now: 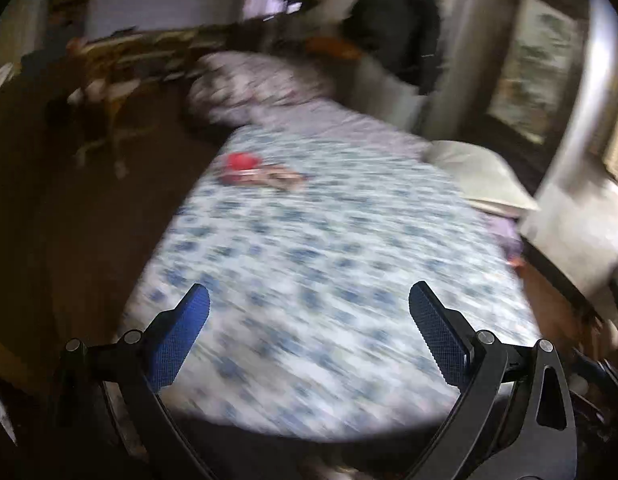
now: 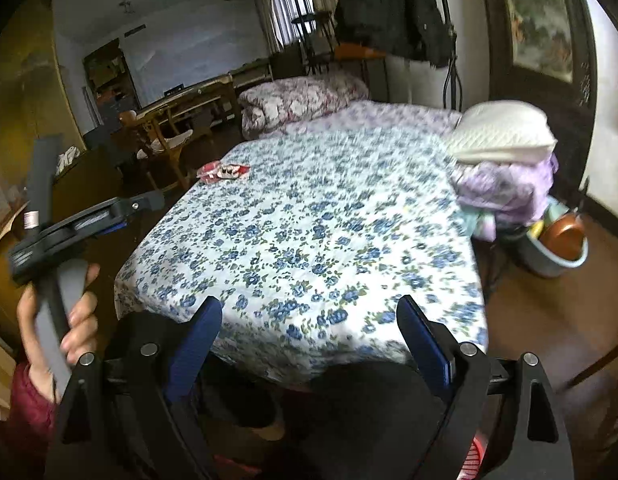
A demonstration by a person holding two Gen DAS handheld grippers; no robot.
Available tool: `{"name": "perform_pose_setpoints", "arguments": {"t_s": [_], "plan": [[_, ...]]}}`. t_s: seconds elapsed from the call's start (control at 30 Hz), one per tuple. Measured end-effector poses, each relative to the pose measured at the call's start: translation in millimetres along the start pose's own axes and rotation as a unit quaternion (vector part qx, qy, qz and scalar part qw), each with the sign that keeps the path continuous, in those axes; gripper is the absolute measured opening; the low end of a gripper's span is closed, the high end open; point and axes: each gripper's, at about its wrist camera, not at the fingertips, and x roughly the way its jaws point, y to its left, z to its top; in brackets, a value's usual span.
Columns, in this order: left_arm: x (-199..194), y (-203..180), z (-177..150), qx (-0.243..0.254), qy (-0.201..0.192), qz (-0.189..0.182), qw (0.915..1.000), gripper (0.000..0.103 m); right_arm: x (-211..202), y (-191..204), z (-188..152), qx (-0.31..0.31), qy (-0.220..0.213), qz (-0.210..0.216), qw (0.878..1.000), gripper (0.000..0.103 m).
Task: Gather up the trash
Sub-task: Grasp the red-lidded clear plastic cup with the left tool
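Right claw (image 2: pixel 309 344) agape | wrappers (image 2: pixel 225 171) far across bed (image 2: pixel 329 240)

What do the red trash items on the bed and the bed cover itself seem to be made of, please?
Trash: probably thin glossy plastic wrappers, crinkled and shiny; too small to be sure. Bed cover: matte woven fabric, likely cotton, with a blue floral print, draping softly over the edge.
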Motion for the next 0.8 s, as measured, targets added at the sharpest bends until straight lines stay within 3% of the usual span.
{"name": "perform_pose_setpoints", "arguments": {"t_s": [0.17,0.37,0.53,0.67,0.7,0.8], "plan": [[58,51,54,-0.057,0.001,0.061,0.9965,0.096,32,-12,9,0.012,0.007,0.0,1.0,0.087],[128,82,95,-0.143,0.017,0.108,0.9837,0.096,60,-20,13,0.03,0.025,0.0,0.999,0.087],[167,95,108,-0.193,0.037,0.081,0.9772,0.096,73,-21,21,0.026,0.035,-0.011,0.999,0.087],[190,83,113,-0.154,0.062,0.079,0.9829,0.095,82,-20,28,0.028,0.035,-0.013,0.999,0.087],[189,79,113,-0.146,0.061,0.061,0.9855,0.094,83,-19,30,0.03,0.032,-0.013,0.999,0.087],[191,64,111,-0.123,0.067,0.025,0.9898,0.077,88,-17,33,0.039,0.025,-0.003,0.999,0.087]]}}
